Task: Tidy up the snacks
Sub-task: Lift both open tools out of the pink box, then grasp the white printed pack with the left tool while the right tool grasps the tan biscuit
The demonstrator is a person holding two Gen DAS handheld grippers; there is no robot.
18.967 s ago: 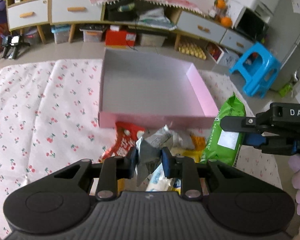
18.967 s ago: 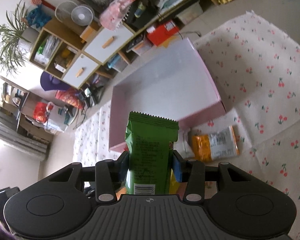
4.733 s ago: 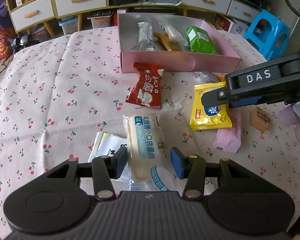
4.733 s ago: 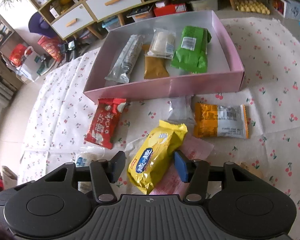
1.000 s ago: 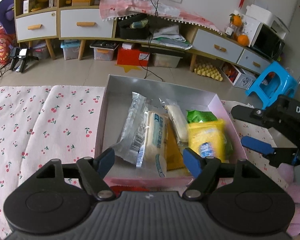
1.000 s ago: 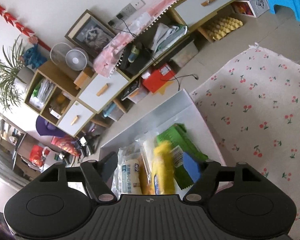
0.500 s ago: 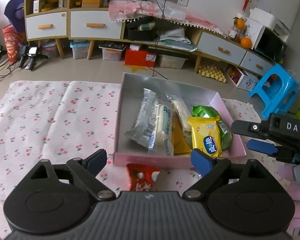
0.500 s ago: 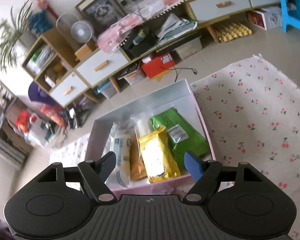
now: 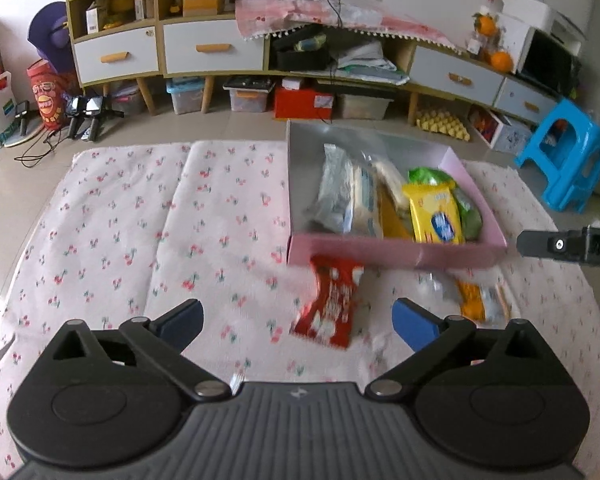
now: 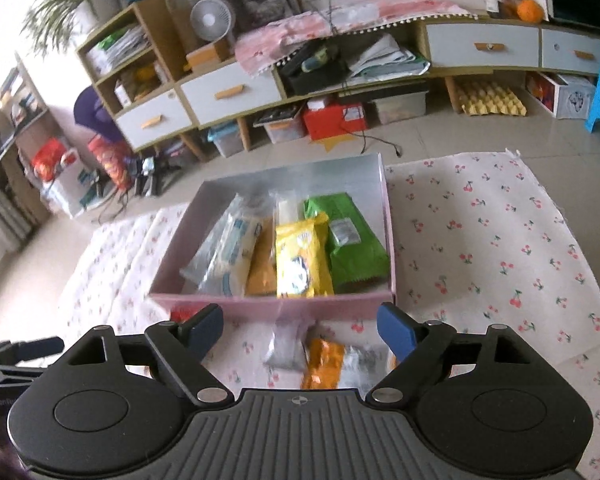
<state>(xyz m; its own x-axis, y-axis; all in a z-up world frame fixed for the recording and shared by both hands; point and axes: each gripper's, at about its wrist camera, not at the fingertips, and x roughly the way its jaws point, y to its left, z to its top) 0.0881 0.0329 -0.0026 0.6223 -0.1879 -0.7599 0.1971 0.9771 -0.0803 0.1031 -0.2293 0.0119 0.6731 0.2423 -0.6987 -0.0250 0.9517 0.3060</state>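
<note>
Pink card box (image 10: 268, 303) on cherry-print cloth (image 9: 148, 216): crinkly foil packs inside, yellow pack (image 10: 302, 258) topmost. Red pack (image 9: 332, 306) lies outside. Your left tongs (image 9: 296, 322) and right tongs (image 10: 300, 326) are opening, empty.

Both wrist cams angled down from above the near cloth (image 9: 148, 216); 2 views share the pink box (image 9: 396, 250) and cabinets (image 10: 228, 92) behind.
</note>
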